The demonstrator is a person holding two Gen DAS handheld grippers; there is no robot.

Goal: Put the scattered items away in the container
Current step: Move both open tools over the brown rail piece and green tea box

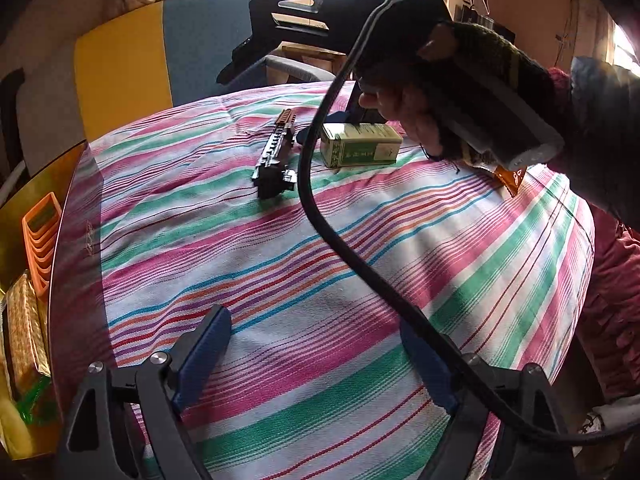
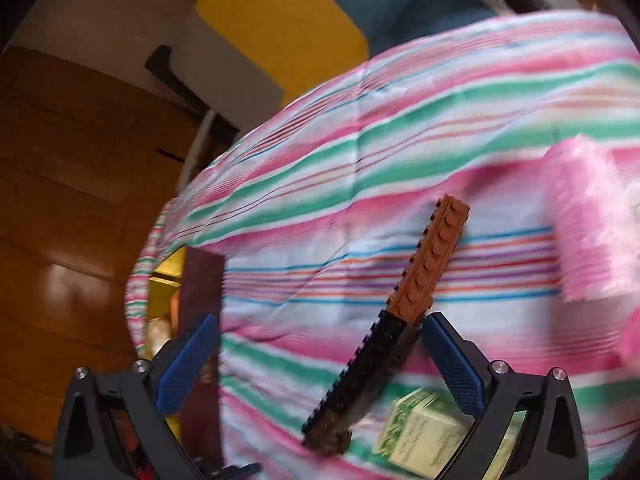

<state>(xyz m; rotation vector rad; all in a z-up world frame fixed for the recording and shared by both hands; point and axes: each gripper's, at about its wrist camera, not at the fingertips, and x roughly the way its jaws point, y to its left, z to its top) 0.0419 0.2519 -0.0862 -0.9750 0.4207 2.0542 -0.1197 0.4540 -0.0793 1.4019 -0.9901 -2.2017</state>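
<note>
A long brick bar [image 1: 274,156], black with a brown end, lies on the striped cloth [image 1: 320,264]. A small green and cream box [image 1: 360,145] lies just right of it. My right gripper [image 1: 352,116] hovers over the box, and its fingertips are hidden behind the hand. In the right wrist view my right gripper [image 2: 316,344] is open and empty, with the bar [image 2: 384,324] and the box [image 2: 424,432] between and below its fingers. My left gripper [image 1: 316,344] is open and empty, low over the cloth near its front.
A yellow container [image 1: 24,320] at the left edge holds orange trays [image 1: 42,236] and a patterned packet [image 1: 24,320]. A black cable [image 1: 328,216] hangs across the left wrist view. A pink fuzzy item [image 2: 592,220] lies at the right. A chair [image 1: 192,48] stands behind the table.
</note>
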